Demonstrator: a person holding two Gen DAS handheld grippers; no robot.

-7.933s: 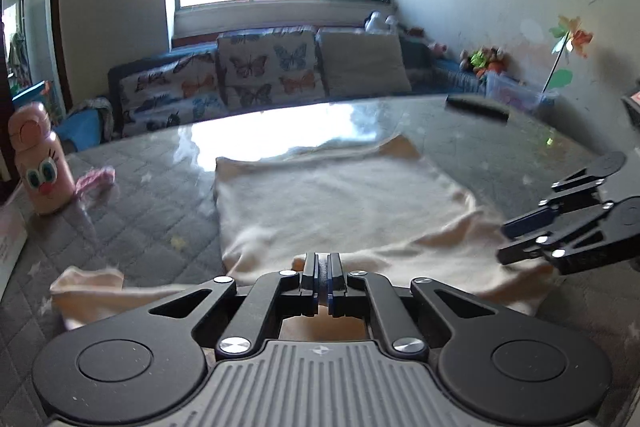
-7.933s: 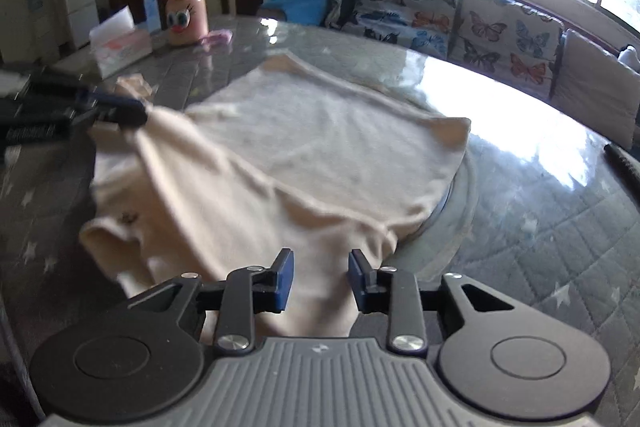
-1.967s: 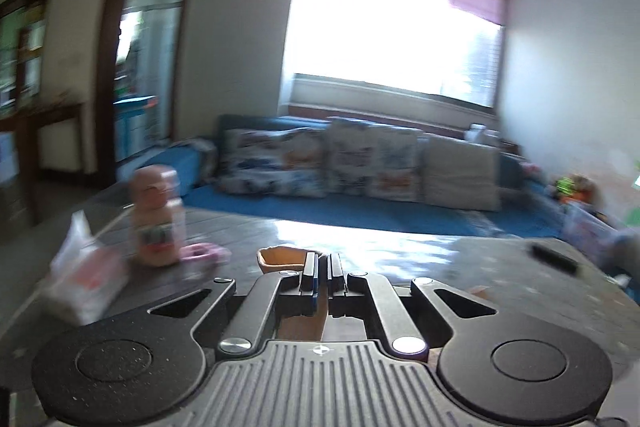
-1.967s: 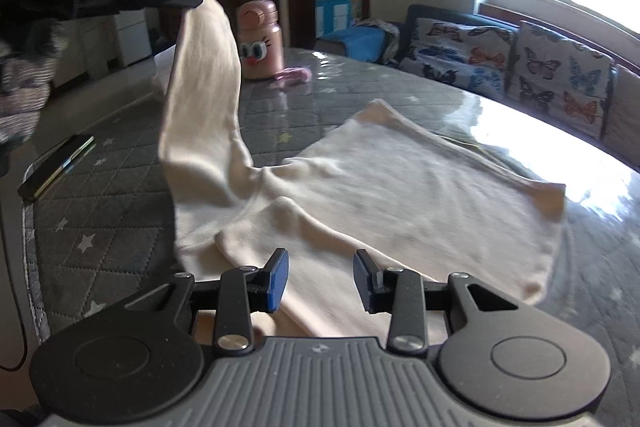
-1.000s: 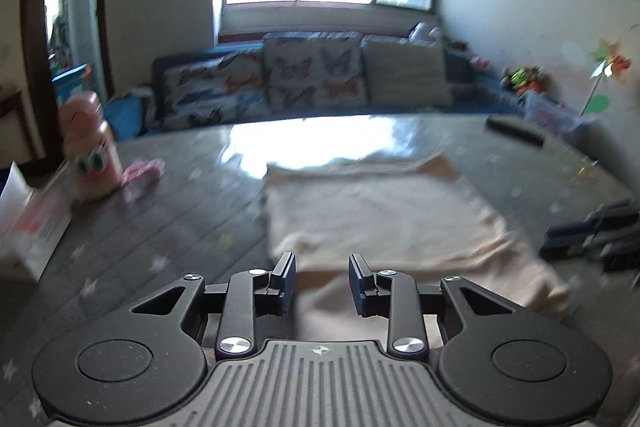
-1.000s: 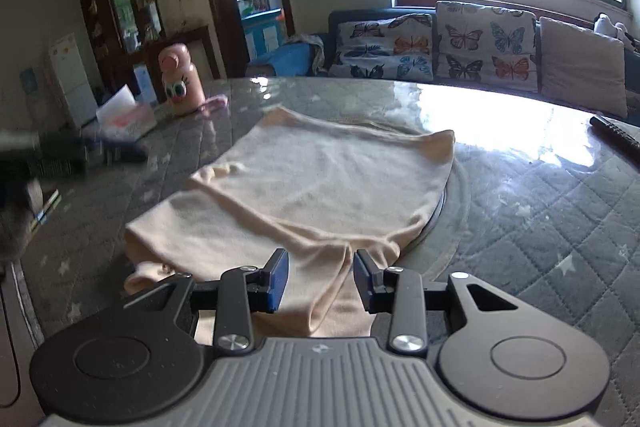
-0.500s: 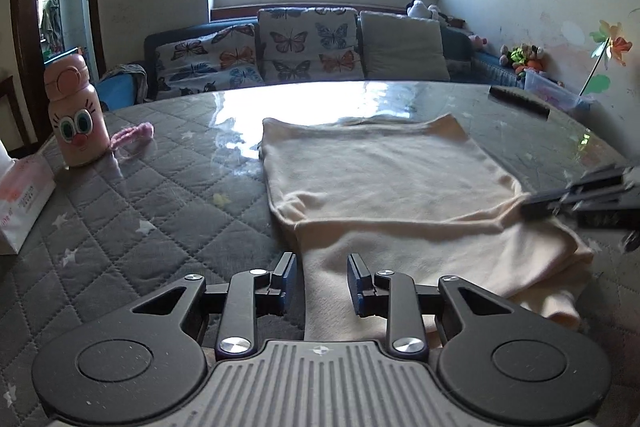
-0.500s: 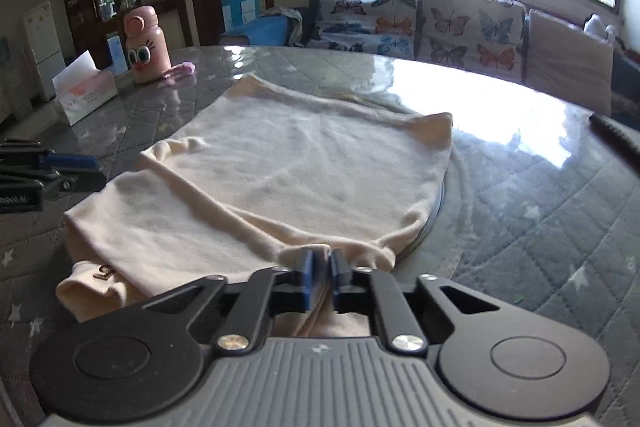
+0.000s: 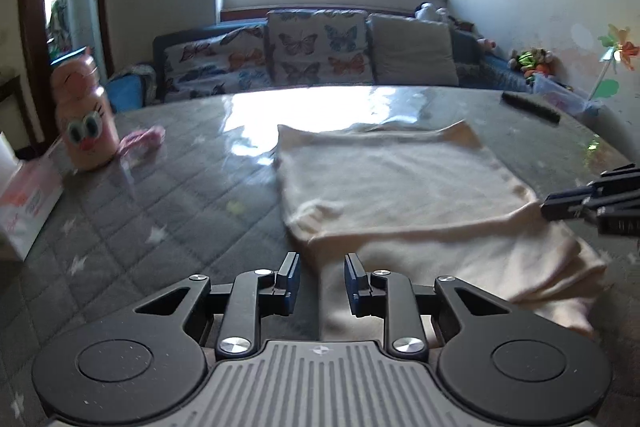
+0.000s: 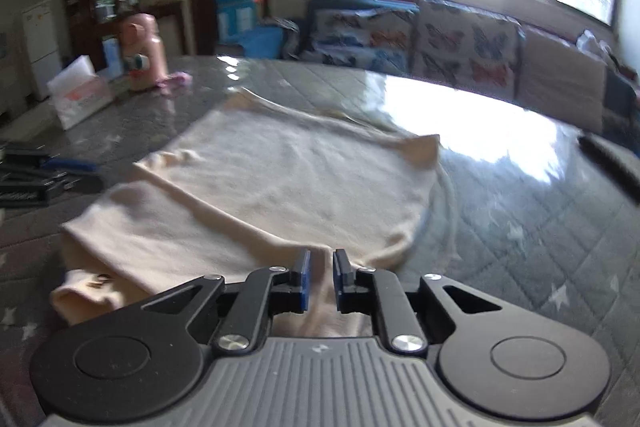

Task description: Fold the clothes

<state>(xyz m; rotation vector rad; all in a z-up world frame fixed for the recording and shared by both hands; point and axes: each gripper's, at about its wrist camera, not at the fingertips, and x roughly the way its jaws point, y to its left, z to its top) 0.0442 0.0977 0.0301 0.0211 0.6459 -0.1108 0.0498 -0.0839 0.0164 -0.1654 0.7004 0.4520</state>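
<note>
A cream garment [image 9: 392, 183] lies flat on the grey quilted table [image 9: 168, 211], with its near part folded over in layers; it also shows in the right wrist view [image 10: 288, 179]. My left gripper [image 9: 322, 269] is open and empty at the garment's near left edge. My right gripper [image 10: 320, 261] is slightly open over the garment's near right edge, with cloth below the gap and nothing clamped. The right gripper shows at the right edge of the left wrist view [image 9: 596, 201], and the left gripper shows at the left of the right wrist view [image 10: 44, 177].
A pink cartoon bottle [image 9: 84, 115] and a tissue box [image 9: 24, 199] stand at the table's left. A pink cloth [image 9: 142, 139] lies by the bottle. A dark remote [image 9: 530, 107] lies far right. A butterfly-print sofa [image 9: 304, 55] is beyond.
My right gripper was shut at the garment's near edge half a second ago and has now opened a little. The left gripper stays open and has drawn back slightly.
</note>
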